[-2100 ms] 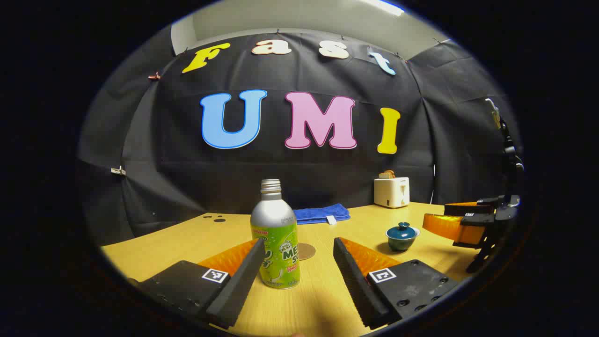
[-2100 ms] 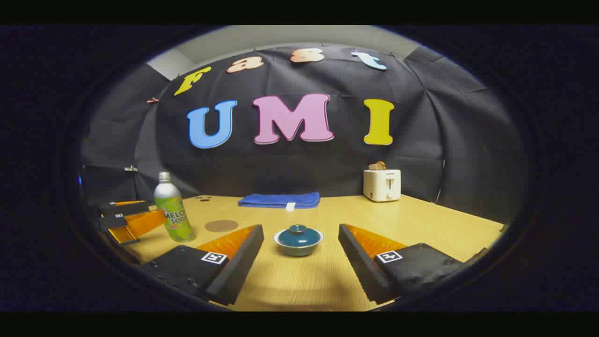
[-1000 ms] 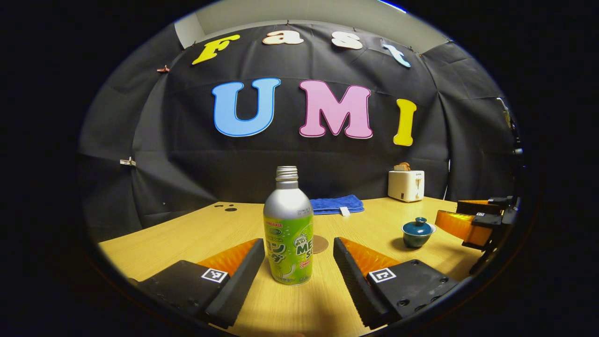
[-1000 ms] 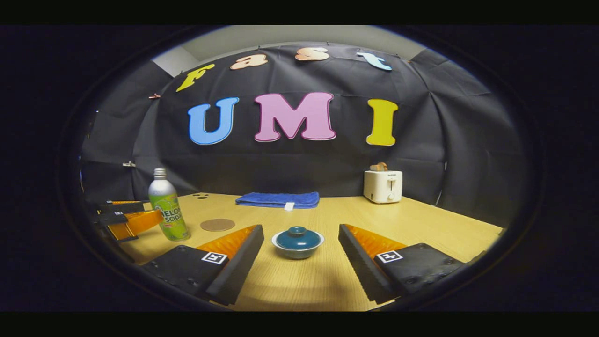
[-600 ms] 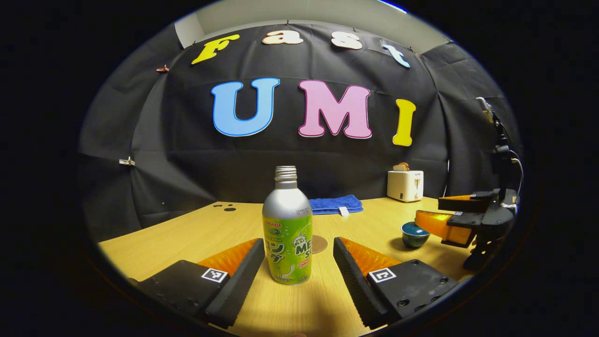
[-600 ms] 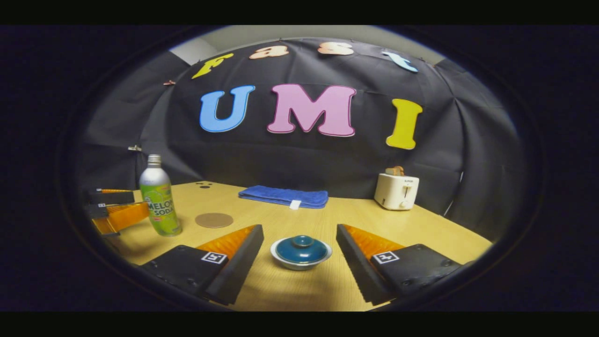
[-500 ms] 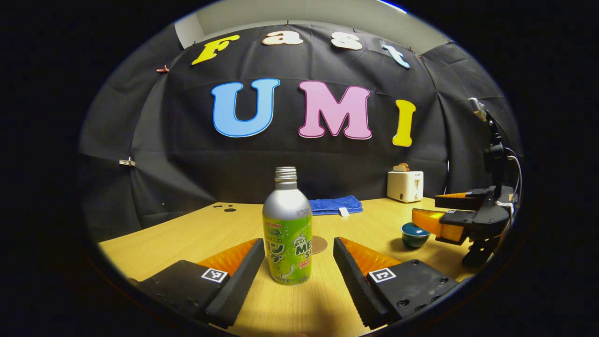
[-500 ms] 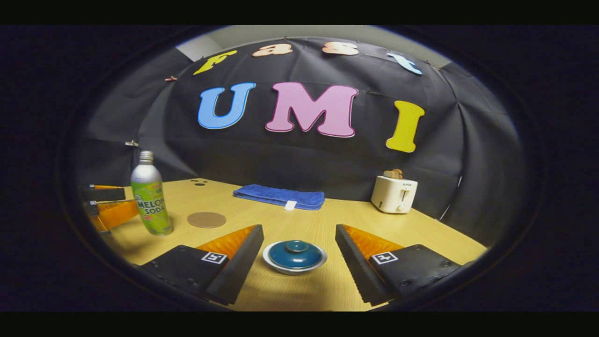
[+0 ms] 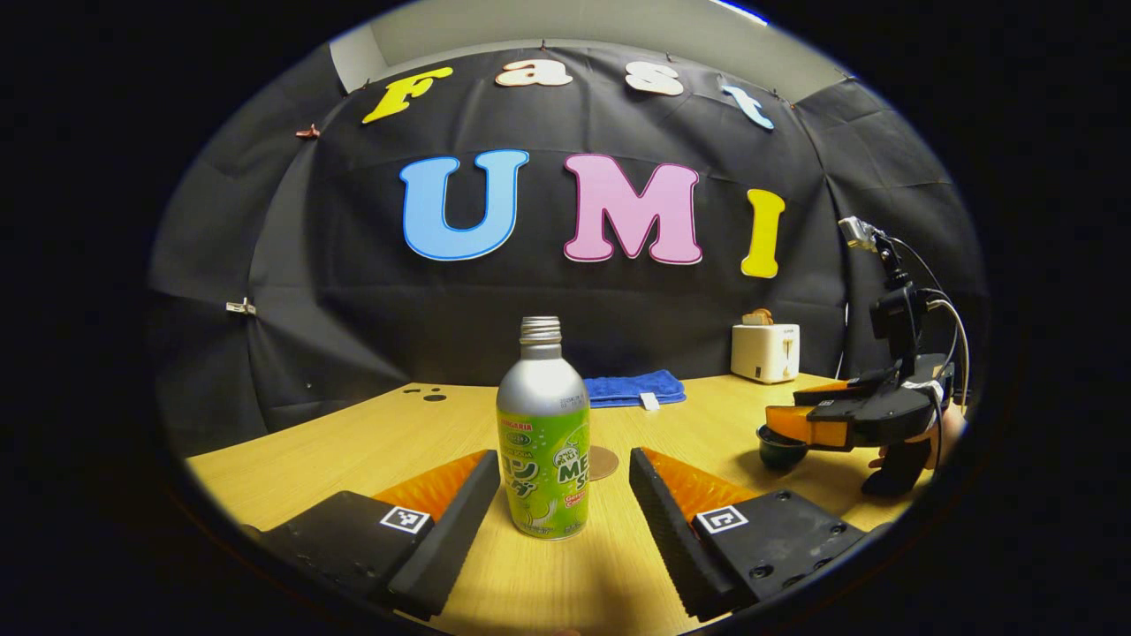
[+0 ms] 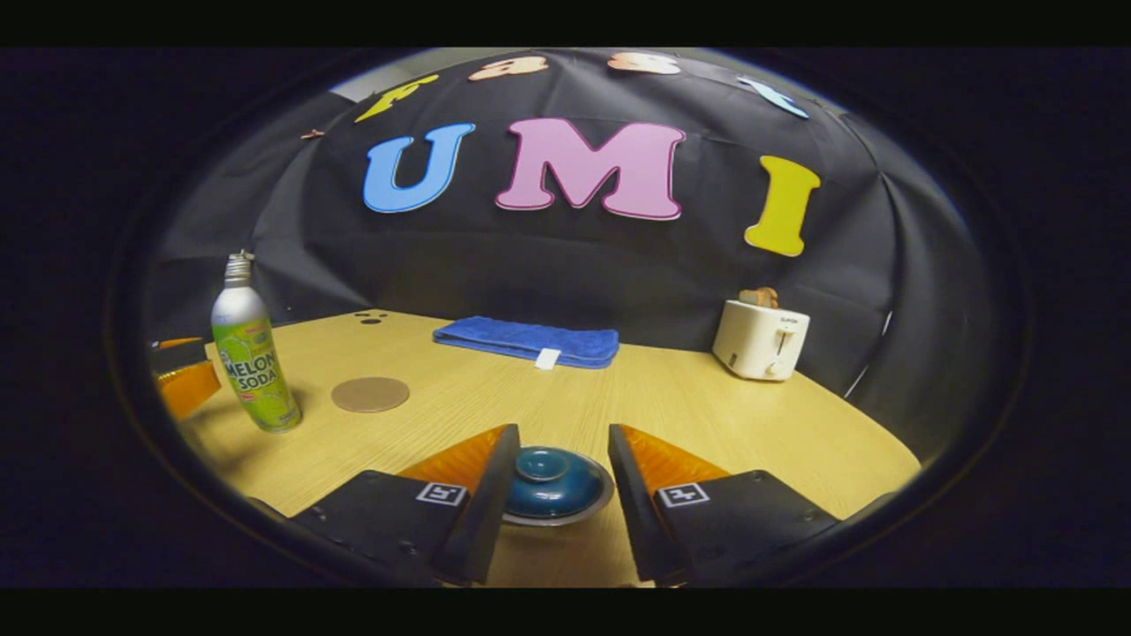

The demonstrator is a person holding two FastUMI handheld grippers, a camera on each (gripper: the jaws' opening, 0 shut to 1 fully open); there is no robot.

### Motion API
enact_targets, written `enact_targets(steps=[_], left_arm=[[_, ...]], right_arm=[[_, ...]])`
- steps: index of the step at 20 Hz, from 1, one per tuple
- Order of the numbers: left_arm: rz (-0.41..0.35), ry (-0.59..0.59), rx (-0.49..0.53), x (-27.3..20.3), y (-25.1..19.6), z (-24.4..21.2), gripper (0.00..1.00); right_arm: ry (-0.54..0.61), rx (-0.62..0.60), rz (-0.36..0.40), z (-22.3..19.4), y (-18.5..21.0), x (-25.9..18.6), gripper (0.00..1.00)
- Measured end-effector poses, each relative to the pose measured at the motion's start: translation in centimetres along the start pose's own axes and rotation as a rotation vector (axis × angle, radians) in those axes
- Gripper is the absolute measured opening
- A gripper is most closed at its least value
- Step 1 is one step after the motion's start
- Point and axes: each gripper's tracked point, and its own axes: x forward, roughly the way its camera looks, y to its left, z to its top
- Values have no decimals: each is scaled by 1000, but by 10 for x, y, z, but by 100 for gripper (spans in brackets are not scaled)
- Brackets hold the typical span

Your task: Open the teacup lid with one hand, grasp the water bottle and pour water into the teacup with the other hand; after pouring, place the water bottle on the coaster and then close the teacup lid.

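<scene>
Since a moment ago, our right gripper (image 10: 555, 503) has dropped and moved forward over the teacup (image 10: 555, 488), and its jaws have narrowed; they now sit close on either side of the lid (image 10: 550, 477), with the knob (image 10: 535, 463) between them. We cannot tell whether the fingers touch the lid yet, so we judge the lid grasp to be about to happen, not done. The lid is on the cup, so what is inside is hidden from us.

Our left gripper (image 9: 564, 521) has barely shifted. Its jaws are spread wide, and the melon soda bottle (image 9: 542, 442) stands upright between them, touching neither finger. The bottle has no cap on its threaded neck; its metal body hides any liquid.

Just beyond the bottle, past the left jaws, lies the round coaster (image 9: 604, 461), bare. Farther out from both sets of jaws, near the wall, we find a folded blue towel (image 10: 527, 341) and a white toaster (image 10: 762, 338) with toast in its slot.
</scene>
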Motion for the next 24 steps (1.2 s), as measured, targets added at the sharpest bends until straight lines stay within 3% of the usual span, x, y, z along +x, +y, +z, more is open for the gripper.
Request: enact_targets(steps=[4,7,8,10,13,14,18,20,24], left_arm=[[0,6,-1,0,0,-1,94],[0,5,0,0,0,-1,94],[0,4,0,0,0,-1,94],[0,2,-1,0,0,-1,94],[0,7,-1,0,0,-2,94],[0,7,-1,-1,0,-2,94],[0,8,-1,0,1,-2,94],[0,9,-1,0,0,-1,94],[23,10,-2,0,3,-2,94]], right_arm=[[0,-52,10,-1,5,0,63],[8,-49,30,-1,11,0,39],[16,-41,35,-2,11,1,42],[29,-8,52,-2,15,0,35],[33,-26,64,0,16,0,35],[29,-29,72,-1,17,-1,27],[10,-24,88,6,19,-4,30],[-19,-10,89,20,17,-10,27],[-80,11,90,48,8,-28,30]])
